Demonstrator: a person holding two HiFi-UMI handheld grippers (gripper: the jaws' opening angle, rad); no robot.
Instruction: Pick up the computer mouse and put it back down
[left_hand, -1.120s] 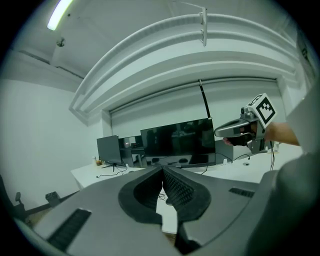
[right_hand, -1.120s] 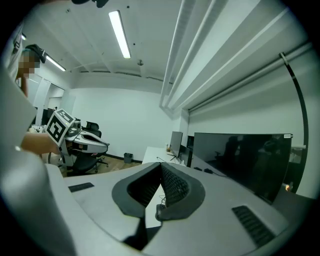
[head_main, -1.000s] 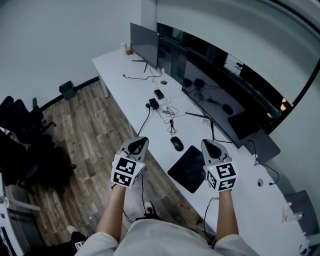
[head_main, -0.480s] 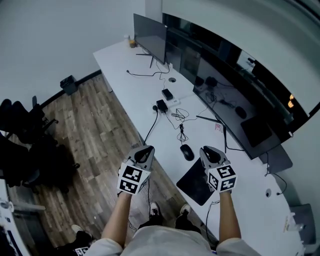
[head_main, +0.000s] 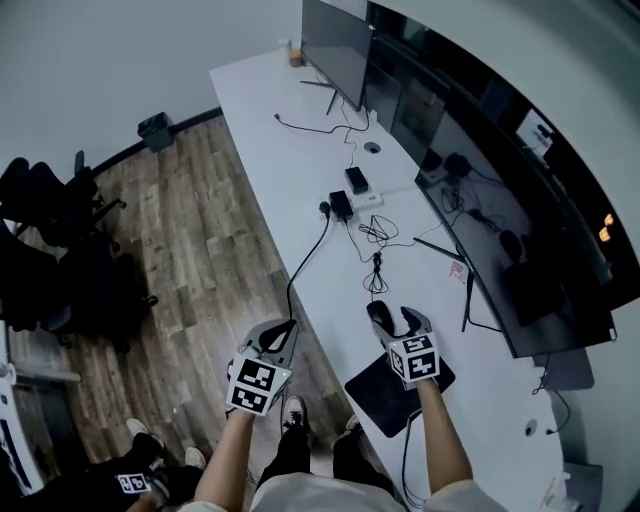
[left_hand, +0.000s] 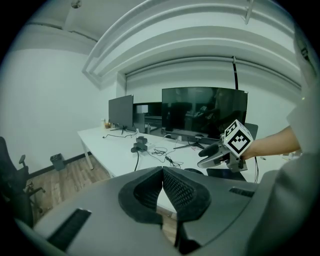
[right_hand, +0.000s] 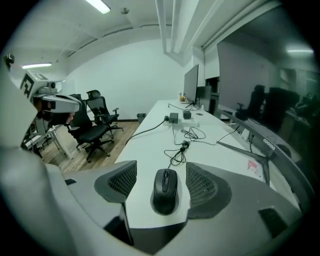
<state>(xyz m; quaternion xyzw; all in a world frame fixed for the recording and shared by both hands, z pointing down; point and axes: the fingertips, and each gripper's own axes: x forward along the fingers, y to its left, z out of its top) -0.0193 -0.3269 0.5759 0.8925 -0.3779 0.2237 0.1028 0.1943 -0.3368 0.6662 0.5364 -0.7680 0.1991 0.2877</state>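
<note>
Lowered toward the tabletop (head_main: 300, 130) since 1 second ago, both tools, the right one farther. Opening wide now at the right tool (right_hand: 161, 182), with the computer mouse (right_hand: 165, 190) lying between the pads, untouched, on the tabletop just beside the mouse pad (head_main: 385, 385). Closed on nothing at the left tool (left_hand: 162, 185), held off the tabletop's edge over the floor. Best to sink a little further, centre the pads on the mouse's 2 flanks, then close gently, minding the cord (right_hand: 179, 150) trailing ahead.
</note>
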